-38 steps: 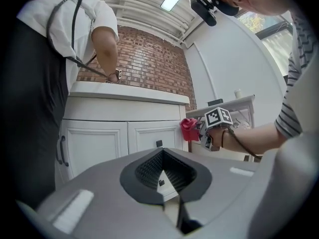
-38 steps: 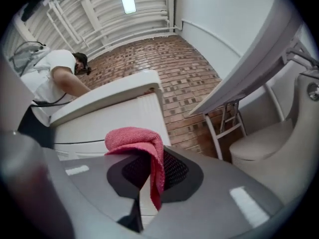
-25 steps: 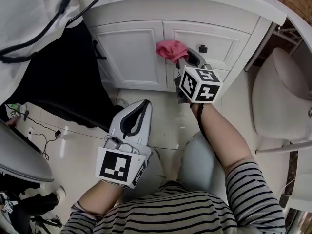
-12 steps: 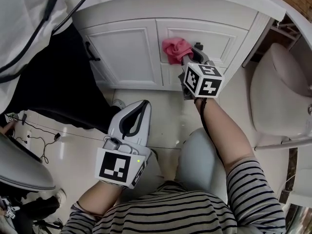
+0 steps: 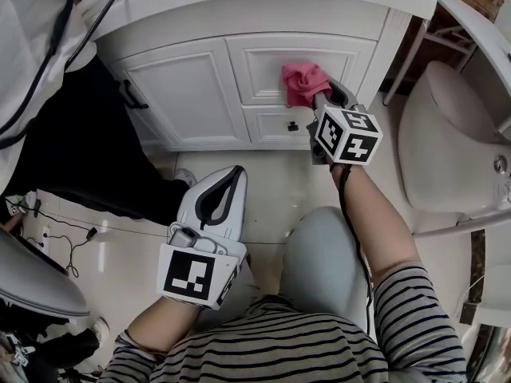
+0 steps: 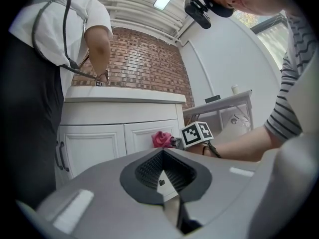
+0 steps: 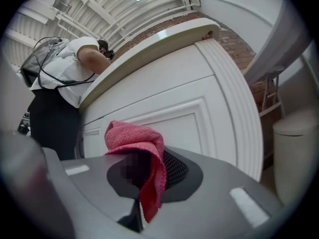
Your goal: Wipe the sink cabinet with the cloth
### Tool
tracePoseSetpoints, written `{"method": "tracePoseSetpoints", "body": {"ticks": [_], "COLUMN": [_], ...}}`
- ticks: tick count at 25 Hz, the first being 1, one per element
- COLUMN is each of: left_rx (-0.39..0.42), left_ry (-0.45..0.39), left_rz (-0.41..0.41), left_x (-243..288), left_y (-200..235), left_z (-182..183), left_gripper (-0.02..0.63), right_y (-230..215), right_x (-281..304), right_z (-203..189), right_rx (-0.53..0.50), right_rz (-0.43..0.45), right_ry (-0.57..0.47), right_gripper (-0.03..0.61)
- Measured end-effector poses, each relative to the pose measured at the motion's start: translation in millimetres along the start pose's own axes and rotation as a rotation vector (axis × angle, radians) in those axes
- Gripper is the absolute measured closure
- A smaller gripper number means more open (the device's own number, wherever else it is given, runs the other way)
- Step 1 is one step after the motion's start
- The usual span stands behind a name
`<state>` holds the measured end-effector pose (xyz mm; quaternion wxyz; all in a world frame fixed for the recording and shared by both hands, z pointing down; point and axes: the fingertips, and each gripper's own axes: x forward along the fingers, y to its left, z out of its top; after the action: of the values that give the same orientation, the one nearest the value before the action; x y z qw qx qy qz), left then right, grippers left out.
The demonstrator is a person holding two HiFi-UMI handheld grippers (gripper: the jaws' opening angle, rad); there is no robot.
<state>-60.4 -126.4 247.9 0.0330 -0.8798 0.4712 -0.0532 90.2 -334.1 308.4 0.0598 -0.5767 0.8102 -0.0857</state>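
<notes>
Head view shows the pink cloth point(image 5: 304, 82) bunched against the upper drawer front point(image 5: 267, 64) of the white sink cabinet point(image 5: 200, 94), near that panel's right end. The right gripper point(image 5: 322, 99) has its jaws clamped on the cloth; in the right gripper view a fold of it hangs down between the dark pads while the rest bulges out ahead of the tips, toward the cabinet face. Below the cloth a small dark knob point(image 5: 293, 126) sits on the lower drawer, and a dark handle point(image 5: 131, 95) marks the door to the left. The left gripper point(image 5: 234, 171) is held low over the pale tiled floor point(image 5: 275, 183), well apart from the cabinet, its jaws closed together with nothing between them. A white toilet point(image 5: 447, 146) stands to the right of the cabinet, and a standing person in dark trousers point(image 5: 76, 146) is at its left.
</notes>
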Motion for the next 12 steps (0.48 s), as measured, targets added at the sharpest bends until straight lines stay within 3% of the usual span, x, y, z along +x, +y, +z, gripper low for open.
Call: {"method": "tracePoseSetpoints", "body": {"ticks": [4,9,12], "left_rx": [0.013,0.020,0.025], "left_ry": [0.004,0.005,0.002], "left_rz": [-0.012,-0.020,-0.025], "left_x": [7.0,12.3,11.1], "left_y": [-10.9,-18.2,-22.2], "left_z": [3.6,6.6,6.9], "left_gripper": [0.614,0.614,0.613], "right_y": [-51.5,-82.8,-117.2], "right_x": [-10.7,-28.7,-47.1], "right_z": [3.8,5.5,3.1], "right_rx": [0.035,-0.035,0.005], "right_rz": [-0.105,-0.145,-0.242], "right_ry": [-0.004,0.000,0.000], "right_gripper": [0.538,0.537,0.538]}}
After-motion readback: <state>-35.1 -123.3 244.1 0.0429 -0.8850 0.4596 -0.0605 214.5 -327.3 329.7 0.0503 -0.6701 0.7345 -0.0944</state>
